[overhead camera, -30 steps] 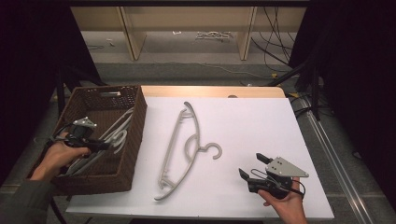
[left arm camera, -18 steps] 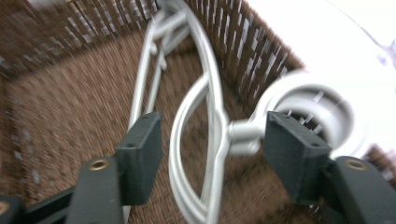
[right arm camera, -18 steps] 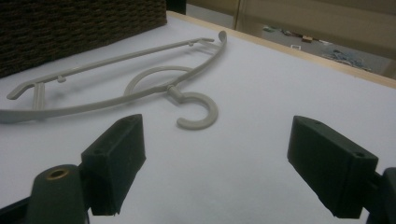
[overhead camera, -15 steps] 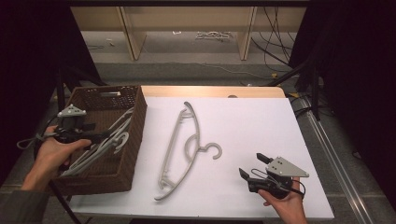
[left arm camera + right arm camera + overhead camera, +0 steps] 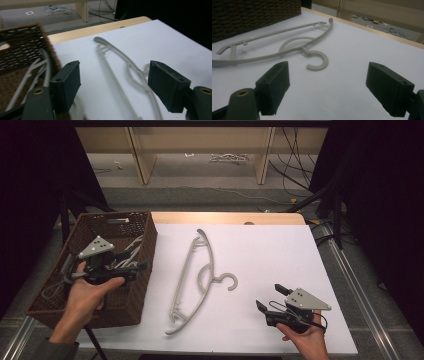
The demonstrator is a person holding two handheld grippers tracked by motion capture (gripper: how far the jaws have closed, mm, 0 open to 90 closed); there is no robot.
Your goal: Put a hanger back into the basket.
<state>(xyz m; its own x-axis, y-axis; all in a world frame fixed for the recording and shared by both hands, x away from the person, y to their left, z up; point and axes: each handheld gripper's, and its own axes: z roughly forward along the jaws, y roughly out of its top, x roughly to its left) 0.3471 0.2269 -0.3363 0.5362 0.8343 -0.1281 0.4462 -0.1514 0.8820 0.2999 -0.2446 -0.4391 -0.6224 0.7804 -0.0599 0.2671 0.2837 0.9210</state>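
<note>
Grey hanger (image 5: 197,280) flat on table (image 5: 270,250) | left gripper (image 5: 137,268) jaws just opening, empty — over basket (image 5: 60,305) | right gripper (image 5: 270,297) agape, empty

Grey plastic hanger (image 5: 197,280) — flat on white tabletop, beside basket.

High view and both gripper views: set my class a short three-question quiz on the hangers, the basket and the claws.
1. True or false: the hanger on the white table lies flat, untouched.
2. Where are the other hangers? A) on the table B) in the wicker basket C) in a claw
3. What do the left claw and right claw hold?

Key: 1 true. 2 B. 3 Nothing; both stand open.
</note>
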